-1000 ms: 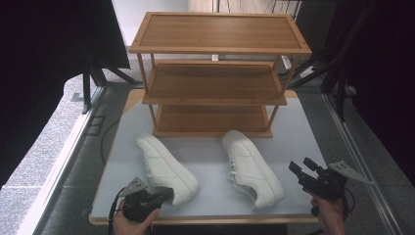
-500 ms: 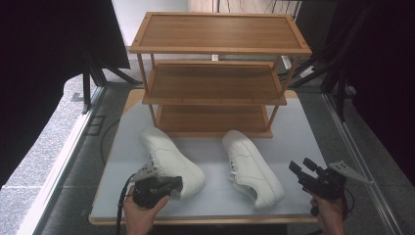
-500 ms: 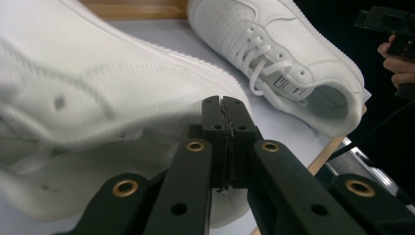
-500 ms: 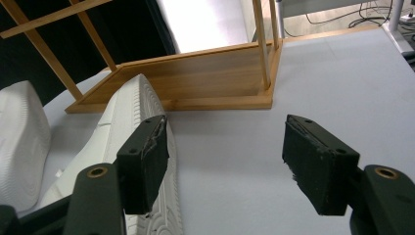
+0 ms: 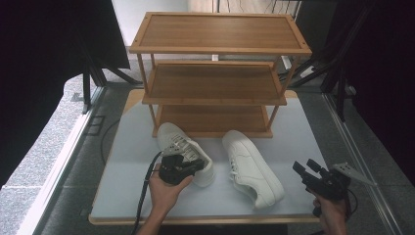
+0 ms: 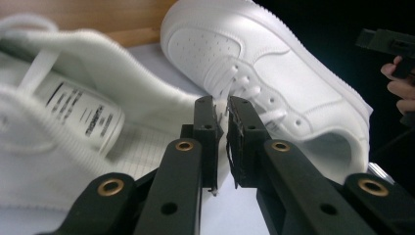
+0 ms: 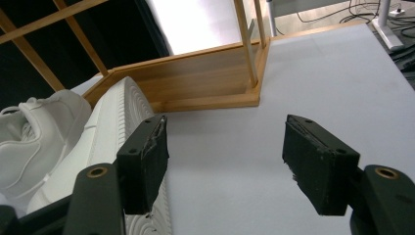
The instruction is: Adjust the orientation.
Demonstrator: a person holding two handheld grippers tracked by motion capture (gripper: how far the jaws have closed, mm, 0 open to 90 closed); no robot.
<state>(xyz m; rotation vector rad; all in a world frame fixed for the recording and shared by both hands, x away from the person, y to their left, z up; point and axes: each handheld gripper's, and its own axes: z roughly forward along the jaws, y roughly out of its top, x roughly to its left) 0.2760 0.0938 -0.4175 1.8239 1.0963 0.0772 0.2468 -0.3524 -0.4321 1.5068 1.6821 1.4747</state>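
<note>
White shoe is sitting under the left gripper, its jaws just opening slightly, while the right gripper is hovering spread wide.

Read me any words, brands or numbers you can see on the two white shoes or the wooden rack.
Tongue label inside the left shoe: dark printed lines, too blurred to read.
Right shoe: no text visible.
Wooden rack: no text visible.

A recording lab: black curtains around the table (cables on the floor)
</note>
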